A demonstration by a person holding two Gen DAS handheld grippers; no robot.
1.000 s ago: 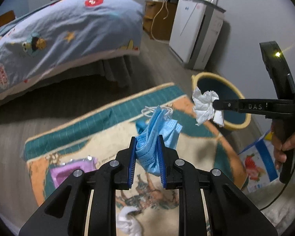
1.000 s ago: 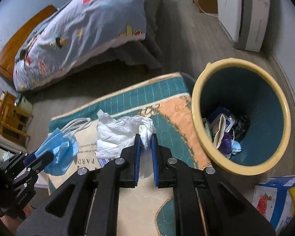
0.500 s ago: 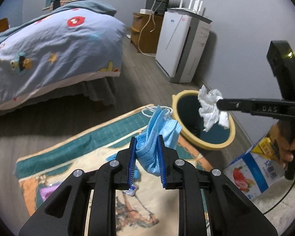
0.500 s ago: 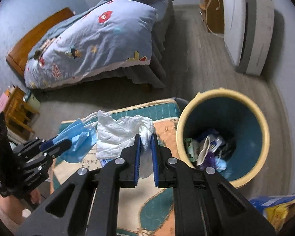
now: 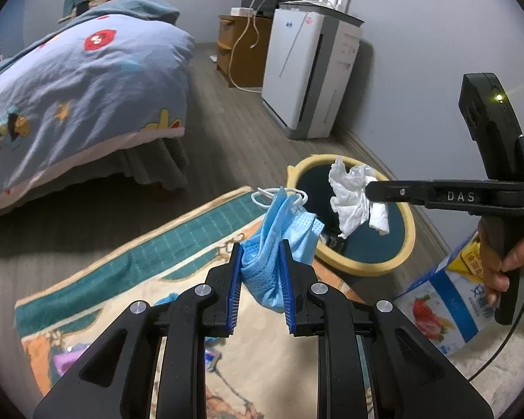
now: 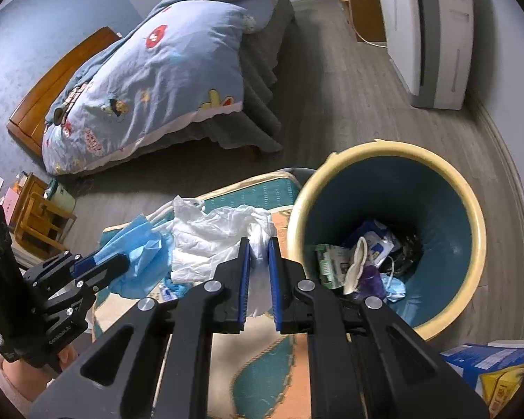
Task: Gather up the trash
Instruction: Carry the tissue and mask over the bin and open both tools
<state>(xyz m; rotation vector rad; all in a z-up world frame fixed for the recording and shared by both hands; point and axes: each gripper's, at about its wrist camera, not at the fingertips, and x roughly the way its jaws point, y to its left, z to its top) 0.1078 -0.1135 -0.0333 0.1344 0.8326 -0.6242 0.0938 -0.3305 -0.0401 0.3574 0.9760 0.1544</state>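
My left gripper (image 5: 261, 256) is shut on a crumpled blue face mask (image 5: 279, 234) and holds it in the air above the rug, just left of the bin. It also shows in the right wrist view (image 6: 99, 263) with the mask (image 6: 136, 251). My right gripper (image 6: 259, 255) is shut on a crumpled white tissue (image 6: 213, 237), held beside the bin's left rim. In the left wrist view the tissue (image 5: 353, 199) hangs from the right gripper (image 5: 370, 188) over the bin opening. The teal bin with a yellow rim (image 6: 471, 209) (image 5: 408, 216) holds several pieces of trash.
A patterned rug (image 5: 178, 241) lies under both grippers with a purple wrapper (image 5: 64, 361) and small blue scraps on it. A blue and white carton (image 5: 447, 296) stands right of the bin. A bed (image 5: 70, 76), a white air purifier (image 5: 307, 70) and a wooden cabinet (image 5: 241, 49) stand behind.
Both grippers have moved closer to the bin with their loads. The tissue now hangs over the bin opening and the bin looks larger in the right wrist view.
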